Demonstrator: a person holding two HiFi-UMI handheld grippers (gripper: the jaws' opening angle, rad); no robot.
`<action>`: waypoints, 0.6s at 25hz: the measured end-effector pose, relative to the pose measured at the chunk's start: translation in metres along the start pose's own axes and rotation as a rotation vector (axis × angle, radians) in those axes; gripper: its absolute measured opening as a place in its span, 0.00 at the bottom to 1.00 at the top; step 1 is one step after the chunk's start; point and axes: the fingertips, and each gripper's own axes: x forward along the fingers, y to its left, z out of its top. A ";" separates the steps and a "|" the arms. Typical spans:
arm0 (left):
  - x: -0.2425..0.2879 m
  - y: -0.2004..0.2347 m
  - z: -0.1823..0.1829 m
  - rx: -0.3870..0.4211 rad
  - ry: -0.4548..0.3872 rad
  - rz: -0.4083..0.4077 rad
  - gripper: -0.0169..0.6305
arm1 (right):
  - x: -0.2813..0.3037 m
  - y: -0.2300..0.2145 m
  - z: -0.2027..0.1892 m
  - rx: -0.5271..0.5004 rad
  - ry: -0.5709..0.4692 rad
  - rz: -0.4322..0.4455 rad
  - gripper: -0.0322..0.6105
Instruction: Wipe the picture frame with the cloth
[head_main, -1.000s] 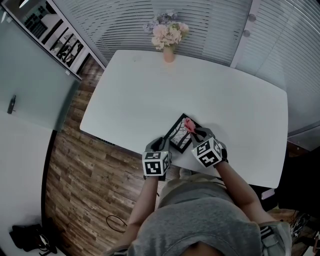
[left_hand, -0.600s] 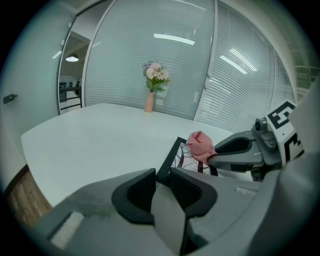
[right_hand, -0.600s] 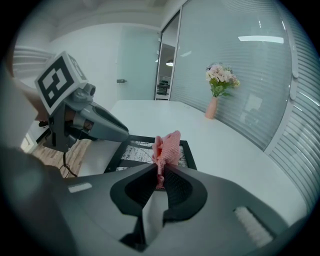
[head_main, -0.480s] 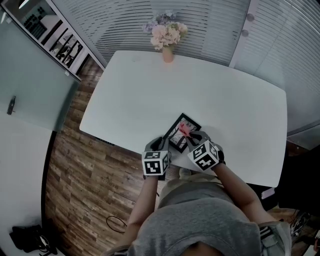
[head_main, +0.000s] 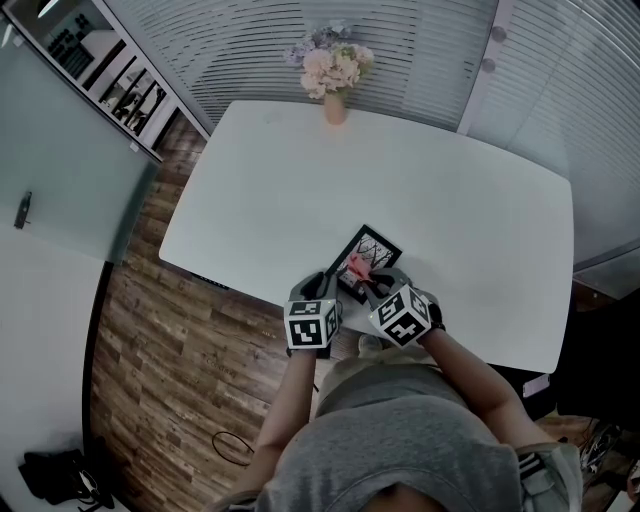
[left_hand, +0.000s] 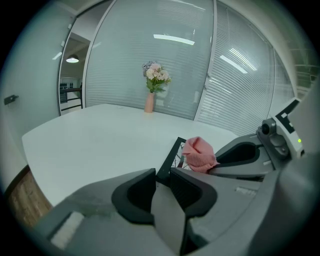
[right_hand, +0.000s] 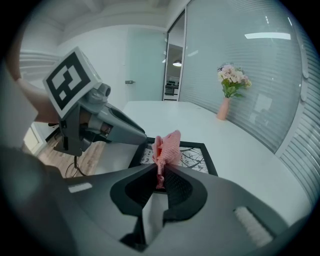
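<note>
**Both jaws closed on their work**

Head view: the left gripper and the right gripper sit side by side near the edge of the white table closest to the person. The picture frame lies just ahead of both, black-bordered and turned at an angle to the table edge. The left gripper meets its near left corner. A small pink cloth shows at the right gripper's tip, over the frame's near part. Far beyond both grippers, at the table's opposite edge, stands a vase of flowers.

Left gripper view: the jaws stand narrow, with the frame's thin black edge clamped between them. The frame runs forward and to the right from the jaw tips. To the right of these jaws the other gripper reaches in, and the bunched cloth at its tip sits over the frame, just ahead of this gripper.

Right gripper view: the jaws are pinched on the cloth. A thin strip of it runs down between the pads and the rest stands up in a bunch above them. Directly ahead and below lies the frame, showing a print of bare branches. The left gripper comes in from the left and meets the frame's left edge.
</note>
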 end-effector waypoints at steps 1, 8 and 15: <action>0.000 0.000 0.000 0.000 0.000 0.000 0.15 | 0.000 0.002 0.000 -0.003 0.001 0.006 0.11; 0.000 0.000 0.000 0.002 -0.006 0.012 0.15 | 0.002 0.019 0.003 -0.025 -0.001 0.048 0.11; 0.001 0.000 0.001 0.011 -0.015 0.027 0.15 | 0.003 0.028 0.004 -0.018 -0.010 0.068 0.11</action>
